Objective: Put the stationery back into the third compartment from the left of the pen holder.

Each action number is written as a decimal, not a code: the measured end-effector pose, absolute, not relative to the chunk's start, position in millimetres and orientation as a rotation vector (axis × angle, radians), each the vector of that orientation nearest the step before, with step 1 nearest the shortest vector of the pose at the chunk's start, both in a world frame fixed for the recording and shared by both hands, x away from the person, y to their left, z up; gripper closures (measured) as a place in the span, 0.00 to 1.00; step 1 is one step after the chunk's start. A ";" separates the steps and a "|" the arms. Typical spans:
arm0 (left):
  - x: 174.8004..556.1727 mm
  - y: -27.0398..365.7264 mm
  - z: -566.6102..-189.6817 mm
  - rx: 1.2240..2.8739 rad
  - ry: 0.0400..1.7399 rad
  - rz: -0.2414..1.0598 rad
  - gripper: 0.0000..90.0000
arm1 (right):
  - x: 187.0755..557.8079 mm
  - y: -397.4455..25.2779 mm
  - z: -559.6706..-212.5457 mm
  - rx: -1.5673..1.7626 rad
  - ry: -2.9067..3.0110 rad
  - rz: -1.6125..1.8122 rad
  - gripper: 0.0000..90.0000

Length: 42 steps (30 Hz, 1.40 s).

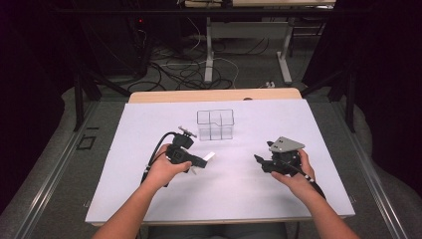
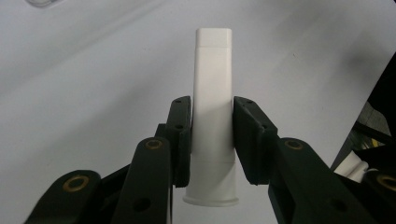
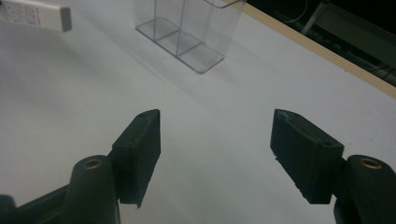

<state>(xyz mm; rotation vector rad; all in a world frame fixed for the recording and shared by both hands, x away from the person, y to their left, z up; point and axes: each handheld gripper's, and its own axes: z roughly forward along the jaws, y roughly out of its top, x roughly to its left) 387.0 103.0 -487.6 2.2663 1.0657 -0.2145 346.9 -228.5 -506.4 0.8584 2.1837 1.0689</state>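
A white plastic tube point(image 2: 212, 112) with a flat crimped end and a round cap end is clamped between the jaws of my left gripper point(image 2: 212, 135). From above, the left gripper point(image 1: 198, 160) sits left of centre and the white tube point(image 1: 209, 156) pokes out to the right. My right gripper point(image 1: 258, 160) is at the right, pointing left, and its jaws stand wide apart with nothing between them point(image 3: 215, 140). A clear plastic organizer box point(image 1: 215, 124) with several compartments stands behind both grippers, shown also as the clear box point(image 3: 187, 32). The tube's end point(image 3: 35, 15) appears at top left.
A white sheet point(image 1: 219, 189) covers the table. The wooden table edge point(image 1: 214, 94) runs along the back. Beyond it are table legs and cables on the floor point(image 1: 199, 64). Metal rails run along both sides of the table.
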 end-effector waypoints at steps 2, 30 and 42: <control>385.3 104.2 -489.7 2.263 1.063 -0.230 0.77 | 343.9 -224.5 -506.5 0.822 2.201 1.062 0.38; 377.9 94.7 -500.5 2.278 1.058 -0.279 0.77 | 320.1 -172.0 -519.9 0.119 2.283 0.828 0.32; 373.2 86.6 -498.3 2.287 1.018 -0.302 0.77 | 308.0 -153.7 -517.5 0.027 2.243 0.795 0.48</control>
